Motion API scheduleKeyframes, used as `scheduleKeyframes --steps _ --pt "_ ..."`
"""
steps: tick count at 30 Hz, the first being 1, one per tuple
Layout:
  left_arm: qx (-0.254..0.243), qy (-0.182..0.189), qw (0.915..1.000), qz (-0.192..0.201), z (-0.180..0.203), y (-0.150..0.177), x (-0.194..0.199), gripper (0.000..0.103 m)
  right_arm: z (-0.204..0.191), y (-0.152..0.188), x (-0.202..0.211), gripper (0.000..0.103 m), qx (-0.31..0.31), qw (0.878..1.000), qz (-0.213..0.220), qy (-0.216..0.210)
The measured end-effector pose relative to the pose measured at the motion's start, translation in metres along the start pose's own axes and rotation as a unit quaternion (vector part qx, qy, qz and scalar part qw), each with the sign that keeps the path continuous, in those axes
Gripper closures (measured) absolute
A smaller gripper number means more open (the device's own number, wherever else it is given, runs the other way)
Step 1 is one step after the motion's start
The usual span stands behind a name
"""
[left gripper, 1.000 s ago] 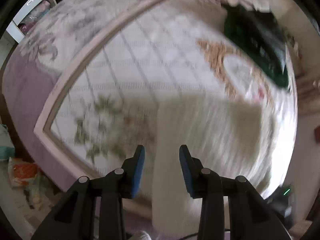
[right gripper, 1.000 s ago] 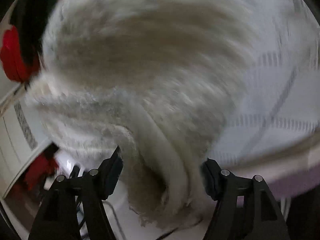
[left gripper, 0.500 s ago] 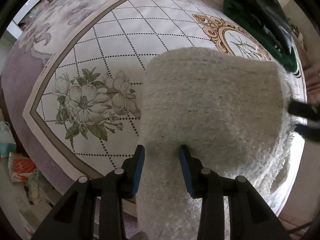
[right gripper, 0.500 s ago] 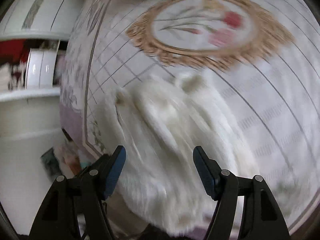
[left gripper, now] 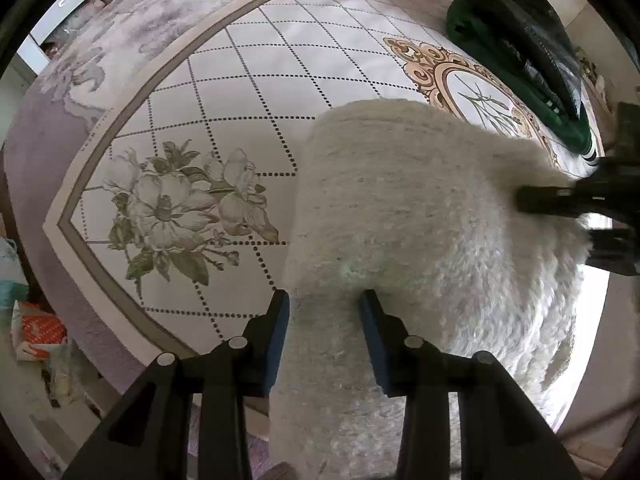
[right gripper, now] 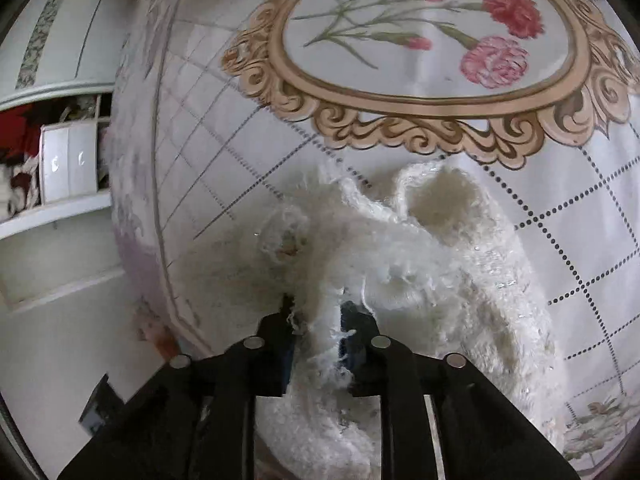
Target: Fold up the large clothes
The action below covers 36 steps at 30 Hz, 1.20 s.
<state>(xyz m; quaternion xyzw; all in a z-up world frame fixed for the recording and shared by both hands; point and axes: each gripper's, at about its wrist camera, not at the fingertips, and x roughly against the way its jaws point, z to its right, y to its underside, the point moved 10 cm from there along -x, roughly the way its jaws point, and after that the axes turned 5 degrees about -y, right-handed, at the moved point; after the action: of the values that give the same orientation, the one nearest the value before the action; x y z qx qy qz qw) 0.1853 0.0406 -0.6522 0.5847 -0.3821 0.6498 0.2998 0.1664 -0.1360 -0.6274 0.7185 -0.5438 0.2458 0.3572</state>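
A fluffy white garment (left gripper: 420, 216) is held up over a patterned carpet (left gripper: 240, 92). My left gripper (left gripper: 324, 312) has its jaws apart, with the garment's edge hanging between the blue pads without being pinched. My right gripper (right gripper: 316, 320) is shut on a bunched fold of the same white garment (right gripper: 420, 264), which drapes down to the right. The right gripper also shows in the left wrist view (left gripper: 576, 200), at the garment's far right edge.
A dark green and black pile of clothes (left gripper: 516, 40) lies on the carpet's far right. White shelves (right gripper: 60, 160) with stored items stand at the left in the right wrist view. Bags (left gripper: 36, 332) lie on the floor beyond the carpet's left edge.
The white garment has been lifted and spread between the two grippers. My right gripper closed from wide open onto a fold of it. My left gripper's jaws stayed apart.
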Motion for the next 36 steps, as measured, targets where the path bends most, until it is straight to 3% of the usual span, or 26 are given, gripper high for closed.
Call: scheduleKeyframes --steps 1,2,3,8,10,13,14,15,16,19,20,21,23,25,26,28,29,30,32,36 --pt "0.000 0.000 1.0000 0.000 0.000 0.001 0.002 0.069 -0.004 0.007 0.009 0.058 0.009 1.000 -0.005 0.004" --pt "0.000 -0.001 1.0000 0.002 0.002 0.003 0.009 0.069 -0.004 0.019 0.024 0.042 0.022 1.000 -0.004 0.016" --pt "-0.001 -0.005 1.0000 0.003 0.003 0.005 0.015 0.069 -0.002 0.030 0.034 0.033 0.031 0.999 -0.002 0.023" --pt "-0.008 -0.016 0.9998 0.000 0.021 0.026 0.037 0.069 0.048 0.110 0.037 0.031 0.005 0.998 -0.051 0.039" --pt "-0.016 -0.020 0.9996 -0.011 0.030 0.037 0.035 0.069 0.073 0.134 0.022 0.031 -0.026 0.996 -0.068 0.042" --pt "-0.032 -0.027 0.9985 -0.034 0.045 0.058 0.024 0.069 0.088 0.150 -0.001 0.032 -0.039 0.997 -0.068 0.014" --pt "-0.036 -0.032 0.9982 -0.036 0.047 0.062 0.022 0.069 0.088 0.152 -0.005 0.041 -0.037 0.998 -0.060 0.002" --pt "-0.041 -0.038 0.9977 -0.037 0.049 0.066 0.020 0.069 0.085 0.152 -0.007 0.073 -0.034 0.998 -0.056 -0.011" --pt "-0.044 -0.043 0.9974 -0.038 0.050 0.069 0.019 0.069 0.083 0.153 -0.006 0.081 -0.029 0.998 -0.049 -0.005" --pt "-0.048 -0.052 0.9968 -0.037 0.046 0.073 0.020 0.069 0.069 0.149 0.026 0.091 -0.006 1.000 0.009 0.011" --pt "-0.047 -0.055 0.9967 -0.035 0.044 0.073 0.020 0.069 0.067 0.145 0.048 0.096 -0.001 0.999 0.046 0.019" --pt "-0.047 -0.059 0.9967 -0.030 0.040 0.072 0.021 0.069 0.074 0.144 0.057 0.096 -0.005 0.997 0.060 0.037" --pt "-0.048 -0.065 0.9963 -0.029 0.035 0.072 0.021 0.069 0.102 0.145 0.053 0.096 -0.022 0.996 0.041 0.077" --pt "-0.030 -0.060 0.9973 -0.030 0.025 0.068 0.022 0.069 0.112 0.146 0.053 0.094 -0.055 0.997 0.019 0.043" --pt "-0.020 -0.054 0.9980 -0.026 0.021 0.064 0.024 0.069 0.110 0.144 0.061 0.091 -0.055 0.998 0.015 0.023" --pt "0.004 -0.035 0.9992 -0.020 0.015 0.057 0.026 0.069 0.110 0.133 0.089 0.088 -0.032 0.998 0.037 0.027" --pt "0.017 -0.028 0.9992 -0.022 0.011 0.054 0.024 0.069 0.111 0.125 0.102 0.079 -0.019 0.998 0.053 0.031" --pt "0.034 -0.011 0.9991 -0.026 0.009 0.050 0.019 0.069 0.112 0.115 0.114 0.052 -0.004 0.997 0.069 0.042" --pt "0.062 0.009 0.9976 -0.031 0.007 0.043 0.008 0.069 0.123 0.088 0.131 0.024 0.021 0.992 0.106 0.070" --pt "0.073 0.051 0.9953 -0.038 0.018 0.028 -0.014 0.069 0.144 0.040 0.100 0.023 0.065 0.993 0.058 0.076"
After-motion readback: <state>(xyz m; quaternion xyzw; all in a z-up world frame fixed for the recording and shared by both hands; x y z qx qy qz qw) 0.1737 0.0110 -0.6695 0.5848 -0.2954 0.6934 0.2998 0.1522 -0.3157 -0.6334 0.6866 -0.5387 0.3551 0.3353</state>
